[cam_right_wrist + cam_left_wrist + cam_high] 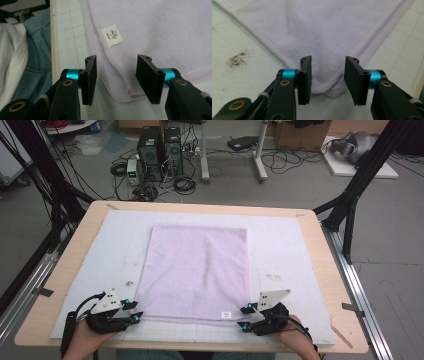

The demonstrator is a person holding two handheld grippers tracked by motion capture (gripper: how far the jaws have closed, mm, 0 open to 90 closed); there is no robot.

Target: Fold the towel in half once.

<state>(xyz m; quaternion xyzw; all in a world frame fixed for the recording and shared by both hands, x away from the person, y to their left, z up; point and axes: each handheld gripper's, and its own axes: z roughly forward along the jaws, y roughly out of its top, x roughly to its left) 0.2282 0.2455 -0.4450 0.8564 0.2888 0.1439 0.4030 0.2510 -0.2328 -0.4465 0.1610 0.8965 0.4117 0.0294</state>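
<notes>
One folded lilac towel (195, 270), flat.

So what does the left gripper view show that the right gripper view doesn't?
Left gripper view alone: a dark smudge on the white mat beside the towel's left near corner, which lies between the left gripper's open fingers.

Right gripper view alone: a small white label sewn on the towel, plus the table's wooden edge and the person's jeans beyond it.

Both share: the lilac towel, folded with stitched edges, a corner sitting between black fingers that stand apart; the right gripper is open too.
</notes>
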